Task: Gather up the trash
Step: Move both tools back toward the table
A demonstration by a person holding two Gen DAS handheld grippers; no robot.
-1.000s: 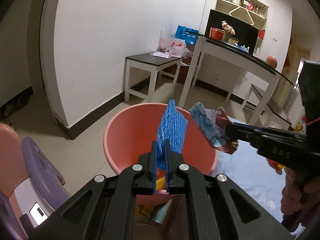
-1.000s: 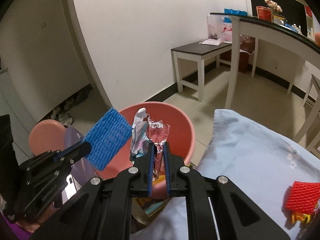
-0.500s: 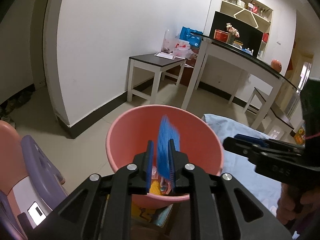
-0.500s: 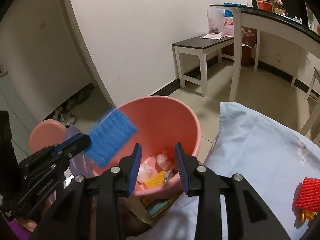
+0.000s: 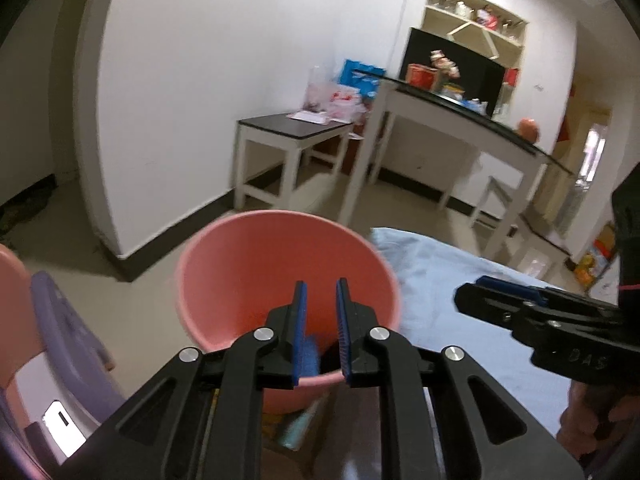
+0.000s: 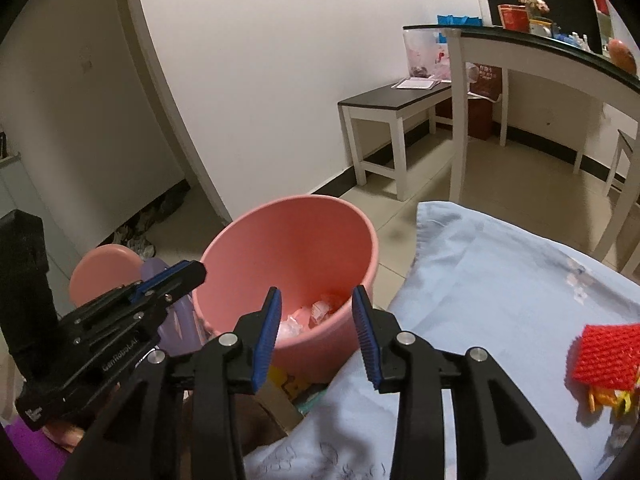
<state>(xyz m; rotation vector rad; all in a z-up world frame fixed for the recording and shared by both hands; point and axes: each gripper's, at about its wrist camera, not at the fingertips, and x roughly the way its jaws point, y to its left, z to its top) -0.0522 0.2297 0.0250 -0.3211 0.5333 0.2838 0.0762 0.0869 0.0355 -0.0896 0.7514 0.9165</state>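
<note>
Now both held over the round pink plastic bucket (image 5: 280, 280) at mid-frame, presumably so dropped rubbish falls straight in. Left gripper (image 5: 320, 334): fingers apart after just opening, nothing pinched, a blue mesh pad (image 5: 310, 354) lying below inside the bucket. Right gripper (image 6: 316, 334): fingers wide, just opening further, empty, crumpled wrappers (image 6: 316, 312) visible beneath in the bucket. Still uncollected at the lower right of the right wrist view: a red mesh pad (image 6: 604, 352) on the pale blue cloth (image 6: 500, 280), likely the next pick.
</note>
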